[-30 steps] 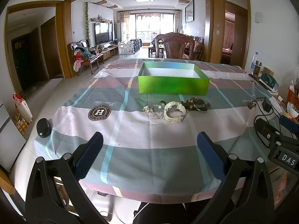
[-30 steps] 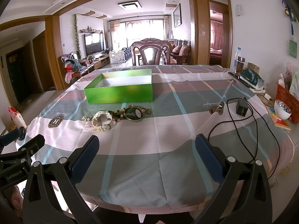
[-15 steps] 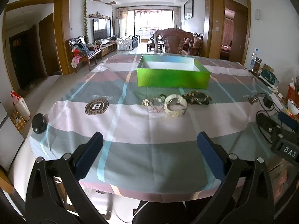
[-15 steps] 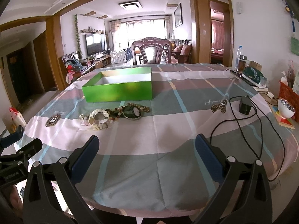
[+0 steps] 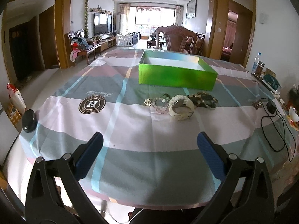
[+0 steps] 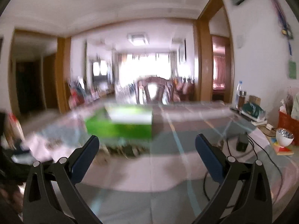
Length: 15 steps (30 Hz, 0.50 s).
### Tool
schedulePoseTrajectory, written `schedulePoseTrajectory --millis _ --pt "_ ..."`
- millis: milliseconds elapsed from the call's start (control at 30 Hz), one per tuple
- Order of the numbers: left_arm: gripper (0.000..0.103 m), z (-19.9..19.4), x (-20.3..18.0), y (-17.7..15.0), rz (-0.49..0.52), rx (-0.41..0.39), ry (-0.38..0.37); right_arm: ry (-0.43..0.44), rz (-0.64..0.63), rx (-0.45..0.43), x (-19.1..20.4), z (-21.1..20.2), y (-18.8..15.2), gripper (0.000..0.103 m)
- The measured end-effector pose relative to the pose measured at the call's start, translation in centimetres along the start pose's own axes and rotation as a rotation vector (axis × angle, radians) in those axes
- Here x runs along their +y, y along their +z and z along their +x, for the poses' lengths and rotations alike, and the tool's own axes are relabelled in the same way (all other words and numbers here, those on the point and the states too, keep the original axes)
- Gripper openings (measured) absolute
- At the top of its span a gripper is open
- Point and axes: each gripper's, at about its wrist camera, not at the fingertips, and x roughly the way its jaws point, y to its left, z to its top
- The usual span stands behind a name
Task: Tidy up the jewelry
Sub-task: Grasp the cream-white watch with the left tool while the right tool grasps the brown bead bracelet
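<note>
Left tongs [image 5: 149, 141]: spread wide, empty, lower frame. Right tongs [image 6: 146, 145]: likewise, view blurred. Jewelry pile [image 5: 180, 104]: centre frame on tabletop [image 5: 130, 134], just below green box [image 5: 175, 74].

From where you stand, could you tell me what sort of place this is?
Most likely a family home: a dining table under a checked cloth opens onto a living room with a television and a carved wooden chair. A green box and a jewelry pile sit on the table.
</note>
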Motion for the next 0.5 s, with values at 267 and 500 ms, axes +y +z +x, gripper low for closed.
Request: schedulePoseTrajectory --millis 267,500 --pt "0.099 2.6 1.2 1.8 -0.024 0.028 0.001 0.092 -0.044 0.236 0.8 8.5 0.2 0.100" --pt "0.099 5.0 1.2 3.3 0.001 0.041 0.005 0.087 -0.023 0.322 0.3 14.5 0.2 0.091"
